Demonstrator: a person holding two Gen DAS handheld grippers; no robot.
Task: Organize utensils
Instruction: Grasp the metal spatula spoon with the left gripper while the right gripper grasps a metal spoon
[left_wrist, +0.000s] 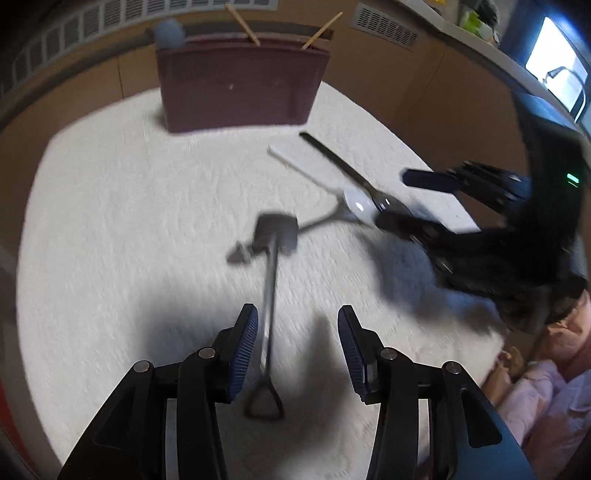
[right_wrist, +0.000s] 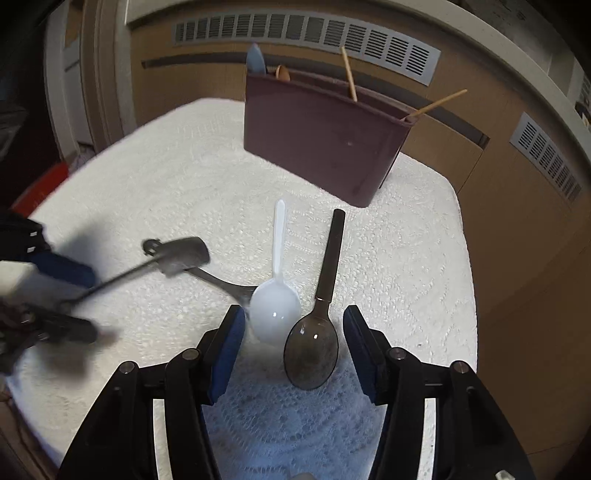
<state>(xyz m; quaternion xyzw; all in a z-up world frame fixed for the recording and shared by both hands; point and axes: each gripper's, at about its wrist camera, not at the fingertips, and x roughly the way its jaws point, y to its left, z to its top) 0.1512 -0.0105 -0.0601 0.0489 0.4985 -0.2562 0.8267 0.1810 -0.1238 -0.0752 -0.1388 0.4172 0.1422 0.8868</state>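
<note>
Both grippers over loose utensils on the white cloth, nothing clamped yet.

Left gripper (left_wrist: 297, 343) has jaws apart w/ the spatula (left_wrist: 271, 258) handle between them, running just beside the left pad; can't tell if it touches, not pinched. Blade end points toward mid-cloth. Right gripper (right_wrist: 293, 349) has jaws apart around two bowls near the front edge: white spoon (right_wrist: 275, 306) and dark spoon (right_wrist: 312, 356), handles pointing at the bin (right_wrist: 321, 144) near the far edge. A metal utensil (right_wrist: 225, 284) lies partly under the white spoon. Best bet imo: centre each gripper on one item only, shift right gripper toward the dark spoon's neck, else two spoons get squeezed together and slip. Close fully before lifting.
</note>
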